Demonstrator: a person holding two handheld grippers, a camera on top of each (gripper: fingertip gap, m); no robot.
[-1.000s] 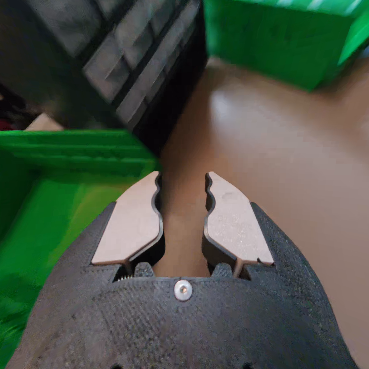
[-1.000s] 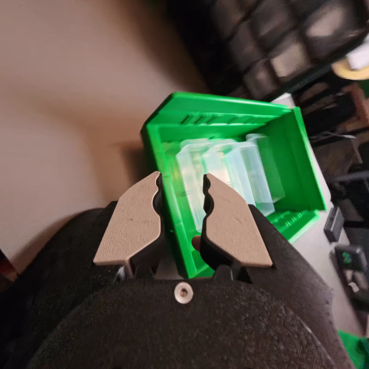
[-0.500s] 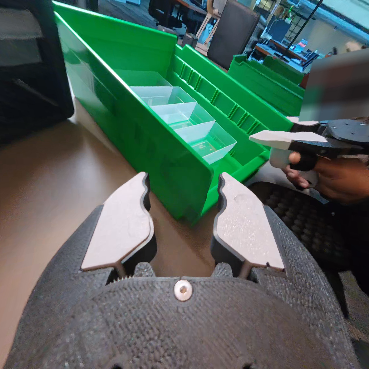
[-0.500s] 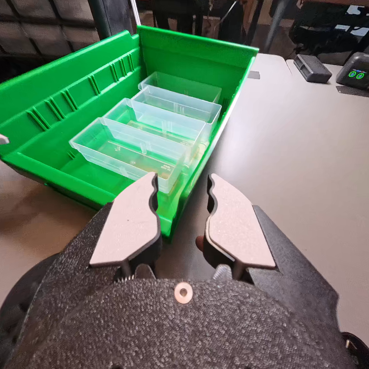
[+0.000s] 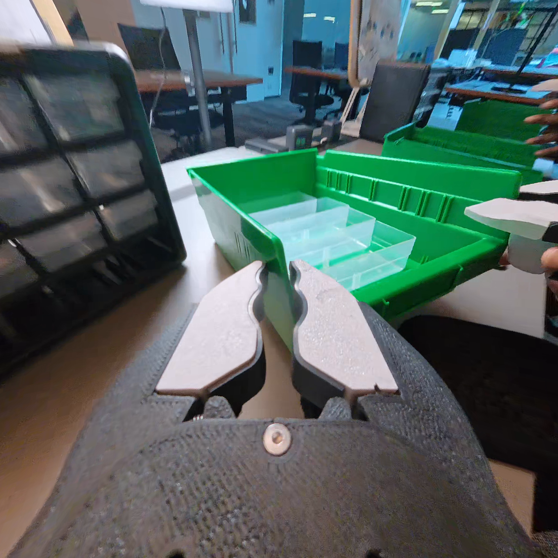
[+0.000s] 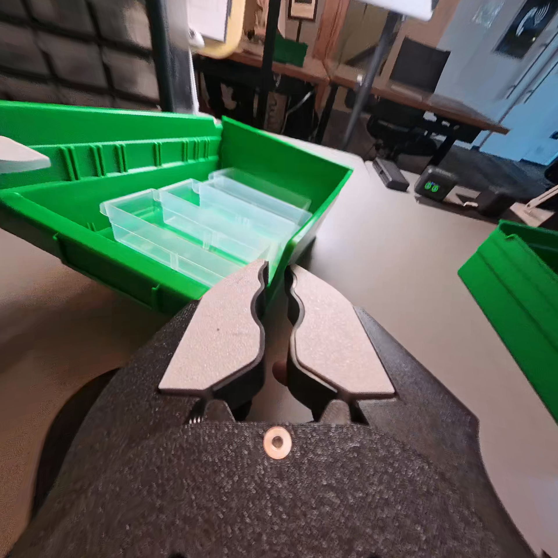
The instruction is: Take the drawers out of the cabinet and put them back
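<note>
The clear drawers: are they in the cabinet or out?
Out. Four clear drawers lie side by side in the green bin, beside the cabinet.

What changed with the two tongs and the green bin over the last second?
Both tongs closed in on the green bin. Half a second ago each hung open before a near corner. Now the left tongs pinch one side wall at its near end and the right tongs pinch the opposite wall. The clear drawers lie in the bin as before.

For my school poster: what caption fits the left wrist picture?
Left gripper pinching the green bin's wall, clear drawers inside.
</note>
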